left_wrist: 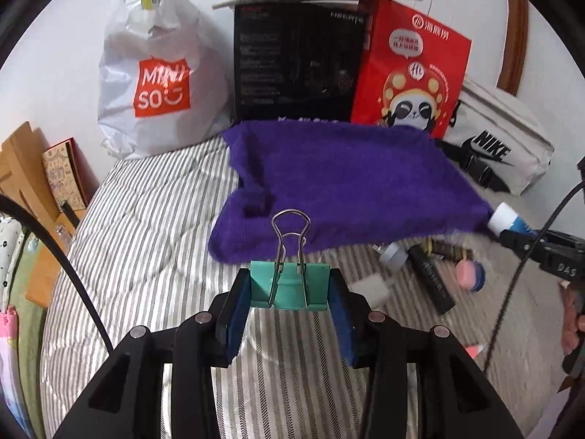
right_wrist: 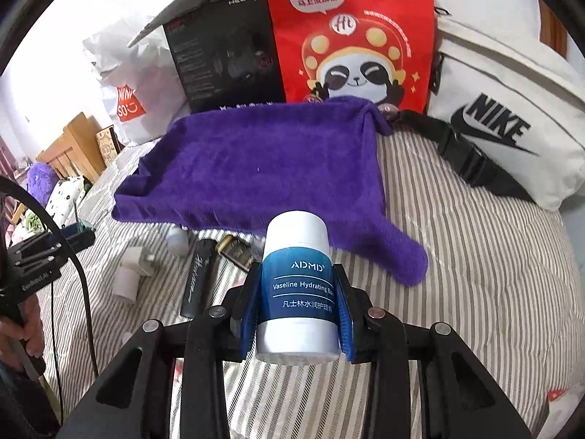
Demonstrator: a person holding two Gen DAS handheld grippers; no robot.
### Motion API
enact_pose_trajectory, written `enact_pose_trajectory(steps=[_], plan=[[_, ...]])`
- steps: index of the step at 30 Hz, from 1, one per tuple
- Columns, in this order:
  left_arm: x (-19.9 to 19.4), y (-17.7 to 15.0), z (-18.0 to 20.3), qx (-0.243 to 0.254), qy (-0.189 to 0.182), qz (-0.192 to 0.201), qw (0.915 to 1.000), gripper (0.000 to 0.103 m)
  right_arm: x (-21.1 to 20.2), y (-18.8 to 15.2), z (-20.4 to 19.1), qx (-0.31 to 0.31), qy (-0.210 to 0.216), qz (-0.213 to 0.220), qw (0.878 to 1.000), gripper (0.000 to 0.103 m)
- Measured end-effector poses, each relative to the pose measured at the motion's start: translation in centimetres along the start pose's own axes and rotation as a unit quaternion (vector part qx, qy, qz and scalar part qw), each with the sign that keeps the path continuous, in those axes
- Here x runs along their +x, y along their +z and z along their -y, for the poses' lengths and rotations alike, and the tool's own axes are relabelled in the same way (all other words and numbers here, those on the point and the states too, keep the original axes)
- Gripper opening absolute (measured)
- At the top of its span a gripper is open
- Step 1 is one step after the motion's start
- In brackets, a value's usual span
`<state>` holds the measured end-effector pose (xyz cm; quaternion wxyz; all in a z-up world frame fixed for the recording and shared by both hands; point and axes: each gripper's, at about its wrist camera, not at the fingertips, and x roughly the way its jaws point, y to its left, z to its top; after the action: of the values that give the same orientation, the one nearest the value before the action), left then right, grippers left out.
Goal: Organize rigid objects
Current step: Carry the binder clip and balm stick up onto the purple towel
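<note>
My left gripper (left_wrist: 289, 287) is shut on a teal binder clip (left_wrist: 289, 285), its wire handles pointing away, held above the striped bed. My right gripper (right_wrist: 298, 292) is shut on a white and blue Vaseline balm tube (right_wrist: 297, 285), cap end forward; that tube (left_wrist: 506, 221) also shows at the right of the left wrist view. A purple towel (left_wrist: 340, 183) (right_wrist: 256, 168) lies spread ahead of both. Just in front of it lie loose items: a black tube (right_wrist: 195, 278), a white charger plug (right_wrist: 137, 259), a white cylinder (right_wrist: 124, 283), a pink and blue round case (left_wrist: 471, 272).
Against the wall stand a white Miniso bag (left_wrist: 153, 73), a black box (left_wrist: 296, 62) and a red panda paper bag (right_wrist: 351, 33). A white Nike waist bag (right_wrist: 504, 124) lies at the right. A wooden bed frame (left_wrist: 22, 172) with a notebook sits left. Black cables cross both views.
</note>
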<state>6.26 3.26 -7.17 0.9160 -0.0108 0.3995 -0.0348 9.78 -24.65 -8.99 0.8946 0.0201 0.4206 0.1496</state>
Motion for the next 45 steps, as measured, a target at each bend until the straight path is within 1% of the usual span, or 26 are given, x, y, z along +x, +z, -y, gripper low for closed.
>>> enact_pose_trajectory(steps=[7, 10, 14, 16, 18, 21, 29, 32, 37, 42, 45], plan=[[-1.0, 3.3, 0.0, 0.000, -0.016, 0.018, 0.9997, 0.040, -0.3, 2.5, -1.0, -0.008, 0.012, 0.018, 1.000, 0.036], [-0.9, 5.0, 0.4, 0.008, -0.017, 0.025, 0.9995, 0.040, -0.6, 4.3, -1.7, -0.016, 0.015, 0.030, 0.999, 0.036], [-0.5, 7.7, 0.6, 0.007, -0.030, 0.038, 0.9988, 0.040, -0.8, 7.4, -2.6, -0.027, 0.019, 0.047, 0.998, 0.036], [0.1, 9.3, 0.7, 0.004, -0.041, 0.038, 0.9984, 0.040, -0.6, 9.0, -2.9, -0.028, 0.019, 0.050, 0.998, 0.036], [0.7, 10.6, 0.8, 0.005, -0.043, 0.040, 0.9982, 0.040, 0.0, 10.6, -3.1, -0.029, 0.015, 0.055, 0.998, 0.036], [1.9, 12.2, 0.7, 0.004, -0.045, 0.042, 0.9981, 0.040, 1.3, 12.6, -3.1, -0.021, 0.025, 0.053, 0.998, 0.036], [5.6, 15.4, -0.2, -0.008, -0.053, 0.039, 0.9978, 0.040, 5.1, 17.0, -2.8, -0.002, 0.038, 0.055, 0.998, 0.036], [7.1, 15.9, -0.3, -0.009, -0.058, 0.037, 0.9976, 0.040, 6.0, 17.9, -2.3, 0.012, 0.041, 0.057, 0.997, 0.036], [9.0, 15.8, -0.3, -0.001, -0.055, 0.021, 0.9983, 0.040, 7.5, 17.9, -1.4, 0.033, 0.038, 0.054, 0.997, 0.036], [10.5, 15.5, -0.6, -0.001, -0.053, 0.006, 0.9986, 0.040, 8.7, 17.7, -1.3, 0.014, 0.022, 0.038, 0.999, 0.036], [11.3, 15.5, -1.0, -0.008, -0.052, -0.002, 0.9986, 0.040, 9.7, 17.4, -0.7, 0.019, 0.011, 0.030, 0.999, 0.036]])
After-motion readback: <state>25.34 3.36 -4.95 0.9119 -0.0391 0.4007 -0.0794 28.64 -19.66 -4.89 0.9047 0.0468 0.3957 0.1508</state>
